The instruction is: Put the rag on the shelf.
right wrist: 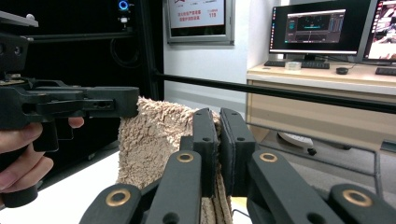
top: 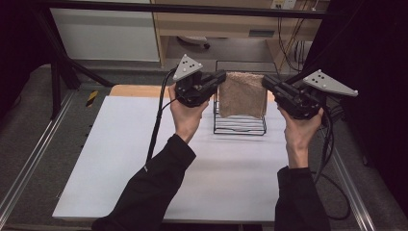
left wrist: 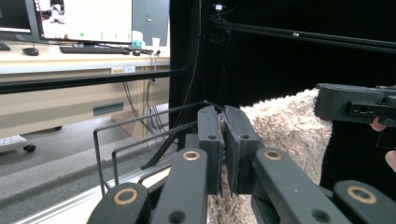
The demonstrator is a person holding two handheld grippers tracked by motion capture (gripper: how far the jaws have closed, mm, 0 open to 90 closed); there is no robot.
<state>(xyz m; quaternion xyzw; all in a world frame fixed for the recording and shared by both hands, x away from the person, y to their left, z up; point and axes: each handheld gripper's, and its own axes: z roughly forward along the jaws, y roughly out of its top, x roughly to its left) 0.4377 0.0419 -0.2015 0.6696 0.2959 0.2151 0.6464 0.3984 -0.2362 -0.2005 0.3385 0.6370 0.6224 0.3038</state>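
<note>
A tan fluffy towel (top: 243, 94) hangs stretched in the air above a black wire rack (top: 239, 126) at the back of the white table. My left gripper (top: 221, 78) is shut on the towel's upper left corner. My right gripper (top: 264, 82) is shut on its upper right corner. In the left gripper view the jaws (left wrist: 223, 133) pinch the towel's edge (left wrist: 285, 130), and the other gripper (left wrist: 355, 105) holds the far corner. In the right gripper view the towel (right wrist: 156, 140) hangs between my jaws (right wrist: 218, 140) and the left gripper (right wrist: 70, 107).
The white tabletop (top: 211, 163) spreads in front of the rack. A black frame bar (top: 192, 9) crosses behind the table. Desks with monitors (right wrist: 310, 28) stand beyond it. Cables trail from both grippers down the table sides.
</note>
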